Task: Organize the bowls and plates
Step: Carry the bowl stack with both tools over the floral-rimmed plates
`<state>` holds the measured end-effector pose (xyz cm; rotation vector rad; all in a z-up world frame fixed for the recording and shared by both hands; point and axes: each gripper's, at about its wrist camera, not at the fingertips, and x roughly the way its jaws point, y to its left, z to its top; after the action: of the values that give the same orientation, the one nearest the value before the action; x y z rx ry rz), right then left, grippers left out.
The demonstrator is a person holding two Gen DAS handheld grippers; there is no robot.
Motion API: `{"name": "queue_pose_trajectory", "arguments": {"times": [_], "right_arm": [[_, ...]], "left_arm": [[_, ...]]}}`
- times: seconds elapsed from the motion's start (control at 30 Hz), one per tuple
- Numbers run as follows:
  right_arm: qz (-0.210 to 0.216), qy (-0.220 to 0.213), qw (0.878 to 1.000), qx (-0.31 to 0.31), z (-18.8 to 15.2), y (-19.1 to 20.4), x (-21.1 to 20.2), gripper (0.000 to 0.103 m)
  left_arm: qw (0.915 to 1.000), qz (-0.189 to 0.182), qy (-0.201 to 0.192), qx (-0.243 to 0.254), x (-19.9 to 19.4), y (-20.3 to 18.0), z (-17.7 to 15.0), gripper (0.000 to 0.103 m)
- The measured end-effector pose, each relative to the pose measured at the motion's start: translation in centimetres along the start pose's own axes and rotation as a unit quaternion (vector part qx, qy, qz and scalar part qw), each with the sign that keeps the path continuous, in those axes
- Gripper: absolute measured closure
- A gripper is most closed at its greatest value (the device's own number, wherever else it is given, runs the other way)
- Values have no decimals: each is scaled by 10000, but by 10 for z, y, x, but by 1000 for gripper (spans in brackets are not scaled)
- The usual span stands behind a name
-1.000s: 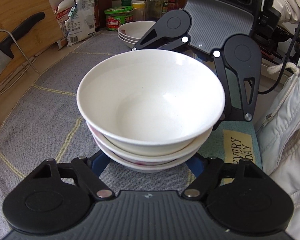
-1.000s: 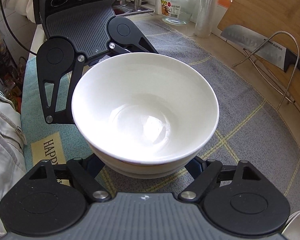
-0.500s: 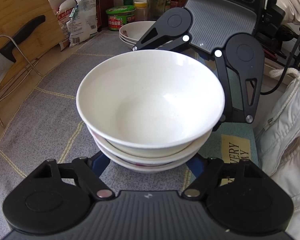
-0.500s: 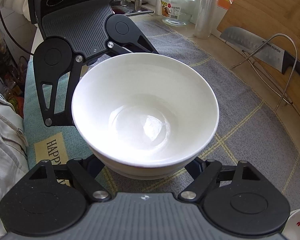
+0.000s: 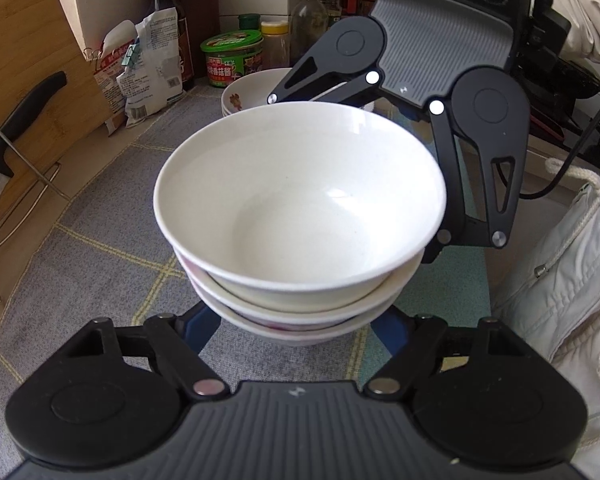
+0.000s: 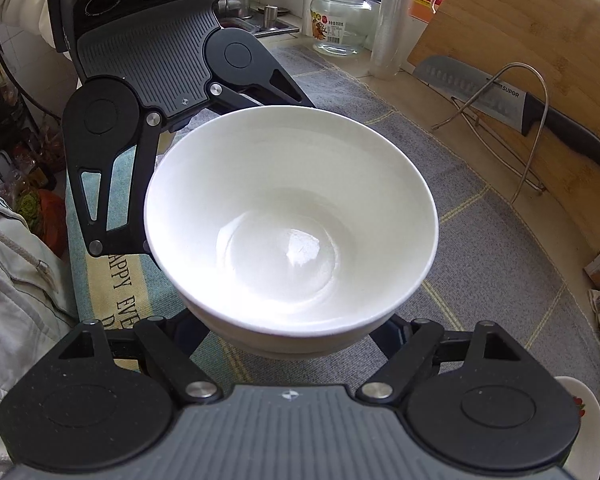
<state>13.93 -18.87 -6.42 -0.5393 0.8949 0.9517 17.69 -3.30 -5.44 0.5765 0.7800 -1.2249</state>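
A stack of three white bowls fills the middle of both views; it also shows in the right wrist view. The two grippers face each other across it. My left gripper has its blue fingers spread wide around the bottom of the stack, one on each side. My right gripper does the same from the opposite side. The stack is held between them, raised off the grey mat. The fingertips are hidden under the bowls.
A second stack of plates stands behind on the mat, near jars and bottles. A cutting board with a knife and a wire rack line the wall. A glass jar stands at the back.
The bowl stack has risen off the mat and moved toward the plates at the back, carried between both grippers. Both grips are unchanged.
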Motion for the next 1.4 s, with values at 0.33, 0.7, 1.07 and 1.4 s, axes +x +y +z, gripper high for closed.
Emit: {"name": "queue_pose_trajectory", "arguments": {"times": [0.33,0.7,1.07,1.4], "right_arm": [[-130,-4,9999,4,-36,-24,-43,16],[-486,-13,9985,265,-86,-72,-83,16],[-760,123,9957,520,-124,-114,-89,16],[-693,209,9958,566,-134,-135,-79,16]], "left_arm": [[9999,-13,-74,78,25,-23,56,22],[9986,-172,-173,464,76,-24,121,22],[9965,-263,-145,784,128,-13,160,22],[9972,-284,-41,694,151,0,166,22]]}}
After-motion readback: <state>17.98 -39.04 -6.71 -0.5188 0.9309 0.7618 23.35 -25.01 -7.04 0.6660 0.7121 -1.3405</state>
